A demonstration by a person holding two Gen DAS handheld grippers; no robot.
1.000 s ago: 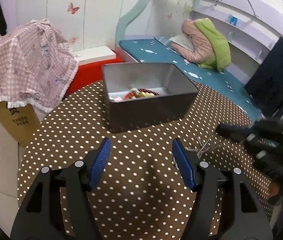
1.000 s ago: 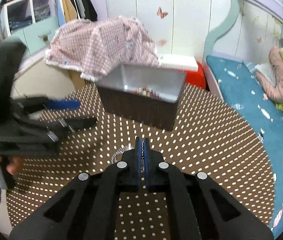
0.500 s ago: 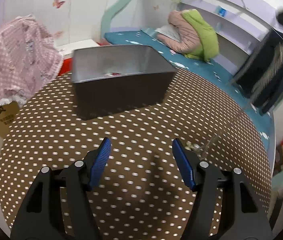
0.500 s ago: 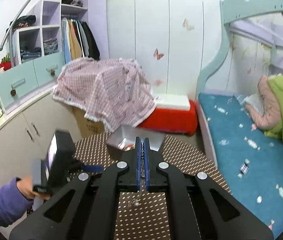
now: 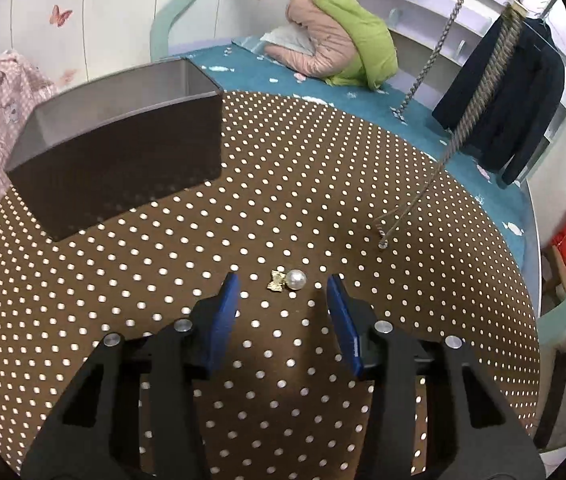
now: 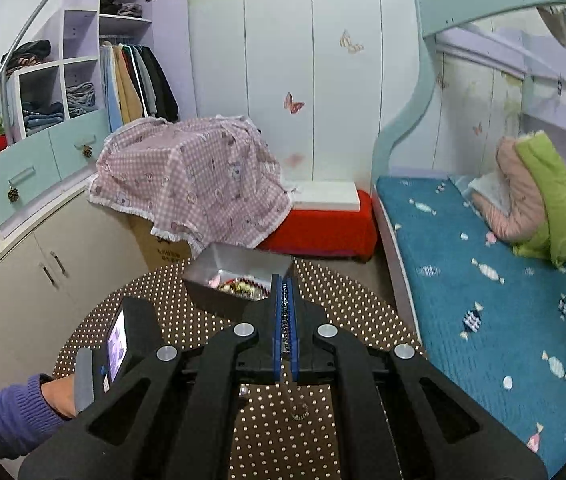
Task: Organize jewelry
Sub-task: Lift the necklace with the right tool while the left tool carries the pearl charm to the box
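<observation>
Now the left gripper (image 5: 283,300) hovers low over the polka-dot table (image 5: 163,300), its blue jaws spread wide and holding nothing, and what sits just ahead of them is new: a pearl earring (image 5: 290,280), white bead beside a small gold piece, lying bare on the cloth. A second ago a tangle of chain covered that spot. The chain has since gone up. In the left view the silver chain (image 5: 431,68) hangs from above the frame, and its lowest loops trail down to the cloth a little beyond the earring, apparently only just touching.

From the right wrist view, the right gripper (image 6: 283,312) is lifted well above the table, where a second ago it was down at the cloth. Its jaws are pressed together on the chain, whose links run up between the pads.

Farther off stands the grey box (image 5: 115,152), near the table's far edge, with beads and other pieces already inside. Judging from this, the chain is nearly free to be carried there, though its trailing end may drag. The earring is probably next for the empty left gripper.
</observation>
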